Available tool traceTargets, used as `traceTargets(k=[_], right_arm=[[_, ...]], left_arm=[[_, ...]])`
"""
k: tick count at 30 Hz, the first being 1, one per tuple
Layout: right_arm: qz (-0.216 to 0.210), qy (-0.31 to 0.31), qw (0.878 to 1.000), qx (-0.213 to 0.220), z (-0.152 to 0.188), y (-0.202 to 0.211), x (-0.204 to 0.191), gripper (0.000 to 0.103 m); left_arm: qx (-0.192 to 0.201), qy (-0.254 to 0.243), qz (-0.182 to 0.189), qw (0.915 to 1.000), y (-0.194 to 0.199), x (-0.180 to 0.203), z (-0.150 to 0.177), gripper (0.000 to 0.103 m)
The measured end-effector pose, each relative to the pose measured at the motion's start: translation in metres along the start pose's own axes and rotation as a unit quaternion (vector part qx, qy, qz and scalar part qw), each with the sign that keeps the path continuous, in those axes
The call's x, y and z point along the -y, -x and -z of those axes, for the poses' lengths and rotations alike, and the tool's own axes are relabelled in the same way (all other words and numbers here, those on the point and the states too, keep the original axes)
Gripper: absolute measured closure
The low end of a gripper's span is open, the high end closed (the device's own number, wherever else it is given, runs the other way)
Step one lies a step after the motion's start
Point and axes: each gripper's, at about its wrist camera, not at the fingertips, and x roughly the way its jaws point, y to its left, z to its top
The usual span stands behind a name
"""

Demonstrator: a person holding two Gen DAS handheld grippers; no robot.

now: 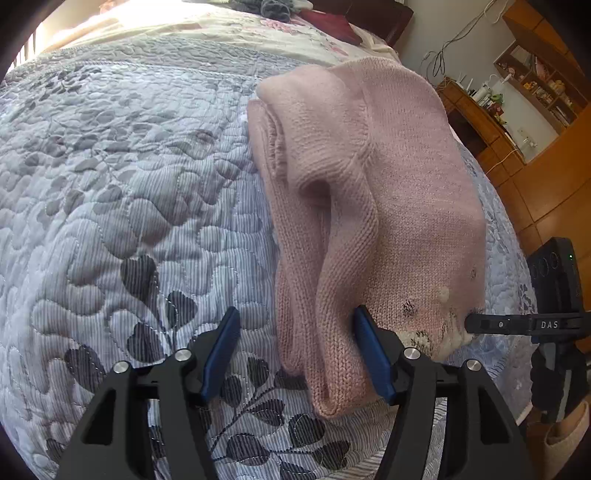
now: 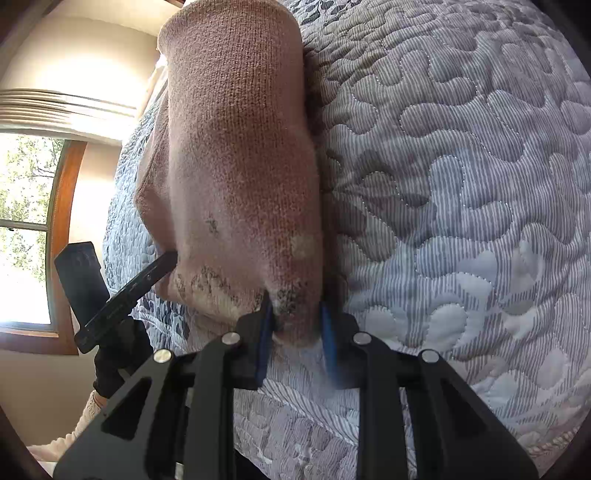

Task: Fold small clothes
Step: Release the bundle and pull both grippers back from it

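A pink knitted sweater (image 1: pixel 388 192) lies folded on the bed, with a small dark and cream pattern at its near corner. My left gripper (image 1: pixel 295 332) is open and low over the quilt. The sweater's near folded edge lies between its blue pads; the right pad touches the knit and the left pad stands apart. In the right wrist view the same sweater (image 2: pixel 240 147) stretches away from my right gripper (image 2: pixel 295 317), whose blue pads press the patterned corner from both sides. The right gripper (image 1: pixel 476 324) shows side-on at that corner. A left fingertip (image 2: pixel 164 264) touches the sweater's far edge.
A grey-blue quilted bedspread (image 1: pixel 110 206) with leaf stitching covers the bed. A floral cover and dark clothes (image 1: pixel 325 22) lie at the far end. Wooden shelves and a desk (image 1: pixel 517 110) stand beyond the bed's right edge. A window (image 2: pixel 26 221) is on the other side.
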Motion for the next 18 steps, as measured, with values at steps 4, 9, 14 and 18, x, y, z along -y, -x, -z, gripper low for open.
traceTargets(k=[4, 9, 14, 18], right_arm=[[0.025, 0.017, 0.999, 0.016, 0.020, 0.020, 0.002, 0.065], [0.105, 0.059, 0.991, 0.060, 0.036, 0.044, -0.020, 0.035], [0.176, 0.080, 0.977, 0.090, 0.055, 0.061, -0.040, 0.024], [0.216, 0.102, 0.965, 0.107, 0.069, 0.076, -0.056, 0.018]], left_arm=[[-0.001, 0.000, -0.016, 0.9999, 0.012, 0.003, 0.000, 0.040], [0.009, -0.006, -0.035, 0.9993, 0.043, 0.019, 0.003, 0.038], [0.017, 0.002, -0.057, 0.9983, 0.071, 0.035, 0.011, 0.028], [0.019, 0.005, -0.074, 0.9971, 0.088, 0.046, 0.020, 0.026]])
